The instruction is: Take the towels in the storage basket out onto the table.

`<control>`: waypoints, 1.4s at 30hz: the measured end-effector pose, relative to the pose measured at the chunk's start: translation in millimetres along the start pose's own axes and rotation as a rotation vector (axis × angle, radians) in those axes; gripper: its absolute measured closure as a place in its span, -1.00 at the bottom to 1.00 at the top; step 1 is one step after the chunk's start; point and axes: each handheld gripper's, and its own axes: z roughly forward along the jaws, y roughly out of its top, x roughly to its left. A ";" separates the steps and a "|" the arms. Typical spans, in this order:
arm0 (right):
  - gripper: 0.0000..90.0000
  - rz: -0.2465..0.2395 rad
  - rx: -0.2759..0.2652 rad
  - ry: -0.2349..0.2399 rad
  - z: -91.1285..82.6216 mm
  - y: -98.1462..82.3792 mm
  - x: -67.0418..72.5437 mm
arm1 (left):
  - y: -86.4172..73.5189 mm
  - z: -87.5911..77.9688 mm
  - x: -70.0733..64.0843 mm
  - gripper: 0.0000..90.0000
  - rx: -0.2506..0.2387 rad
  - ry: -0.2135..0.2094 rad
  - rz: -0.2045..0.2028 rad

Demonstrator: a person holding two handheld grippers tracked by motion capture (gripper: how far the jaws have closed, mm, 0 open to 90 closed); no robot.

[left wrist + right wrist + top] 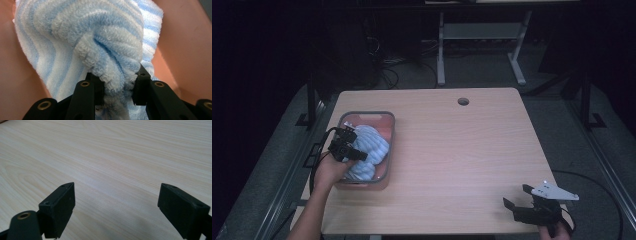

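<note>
Item: blue-and-white striped terry towel (368, 147), bunched in a heap inside a shallow rectangular salmon-pink plastic bin with grey rim (364, 114). Bin located on the left part of a light wood-grain tabletop (462, 150), near its left edge. Towel pile covering most of the bin floor; pink wall visible at the far end and, in the left gripper view, on both sides of the cloth (82, 37).

Left gripper (353, 150): black, two-jaw, held in the left hand (329, 172), reaching into the bin from its near-left side. Jaws pressed together on a thick fold of the towel, cloth squeezed between the pads (116, 87) and bulging above them. Cable trailing off toward the table's left edge.

Right gripper (518, 199): black, two-jaw, grey three-cornered plate on top, held low at the near-right corner of the tabletop, well apart from bin and towel. Jaws spread wide (116, 210), nothing between them, bare wood beneath.

Also noted: round cable hole (463, 101) near the far edge of the tabletop; white-legged metal frame (482, 35) on the dark floor beyond the table.
</note>
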 end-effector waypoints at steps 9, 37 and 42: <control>-0.69 0.008 0.000 -0.007 0.3 1.0 -1.0 | -2.3 -13.3 -1.9 0.54 -0.064 -0.022 0.002; -0.69 0.010 -0.009 -0.019 -0.5 2.9 -2.4 | 1.7 -48.4 -8.7 0.53 -0.237 -0.117 -0.001; -0.69 0.011 -0.011 -0.024 -1.0 3.1 -3.1 | 7.0 -53.7 -13.2 0.53 -0.253 -0.123 0.009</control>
